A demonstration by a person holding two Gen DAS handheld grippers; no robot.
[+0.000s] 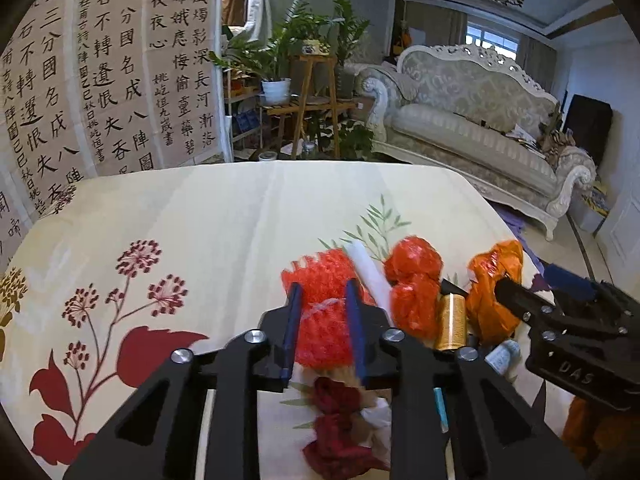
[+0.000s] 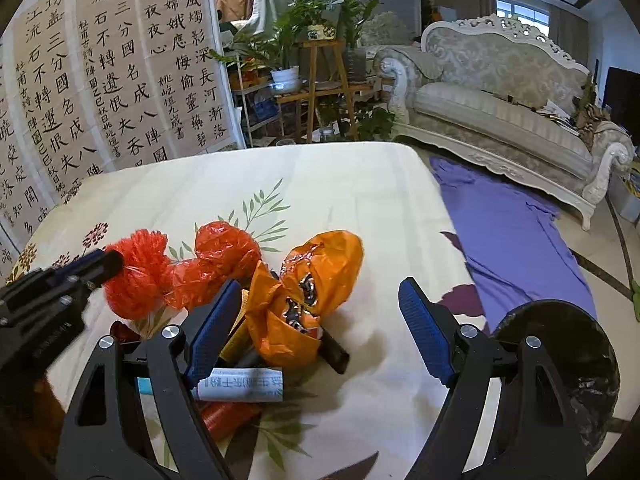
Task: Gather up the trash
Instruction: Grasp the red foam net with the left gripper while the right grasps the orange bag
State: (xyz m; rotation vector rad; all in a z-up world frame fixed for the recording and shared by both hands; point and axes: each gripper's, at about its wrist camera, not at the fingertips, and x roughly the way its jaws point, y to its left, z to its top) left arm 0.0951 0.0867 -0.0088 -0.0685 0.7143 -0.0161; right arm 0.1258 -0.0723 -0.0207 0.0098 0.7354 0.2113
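Note:
A heap of trash lies on the floral tablecloth (image 1: 192,216). My left gripper (image 1: 324,312) is shut on a fluffy red foam net (image 1: 320,276), which bulges between its blue pads. Beside the net are a crumpled red plastic bag (image 1: 414,280), a white paper strip (image 1: 372,276) and a gold spool (image 1: 450,320). My right gripper (image 2: 320,326) stands open, its fingers on either side of a torn orange bag (image 2: 320,276) without pressing it. The right wrist view also shows the left gripper (image 2: 108,262) at the red net (image 2: 136,276).
A printed white tube (image 2: 240,390), a black tube (image 2: 334,354) and a dark red bag (image 1: 336,432) lie at the near side of the heap. A dark round bin (image 2: 560,360) sits at the lower right. Purple cloth (image 2: 512,240) covers the floor before a sofa (image 2: 500,92).

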